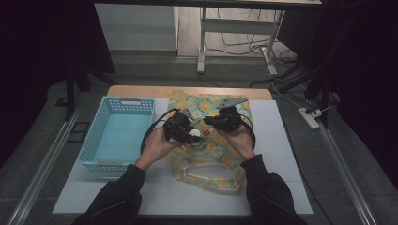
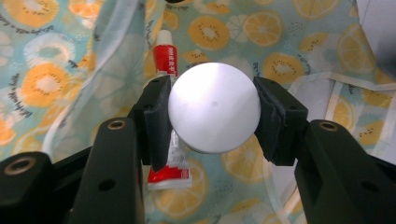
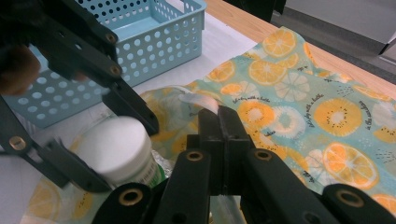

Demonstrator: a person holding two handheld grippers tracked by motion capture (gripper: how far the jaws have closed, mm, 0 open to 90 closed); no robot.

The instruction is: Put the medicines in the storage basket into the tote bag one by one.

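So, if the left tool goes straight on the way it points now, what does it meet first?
Probably the red tube lying on the bag, just beyond the white bottle the left tool holds; depth is unclear.

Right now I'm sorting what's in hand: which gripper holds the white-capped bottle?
The left gripper: its jaws clamp the white-capped bottle. The right gripper pinches the bag's edge instead.

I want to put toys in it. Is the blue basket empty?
Empty, as far as it shows: the blue basket has a bare floor in the high view.
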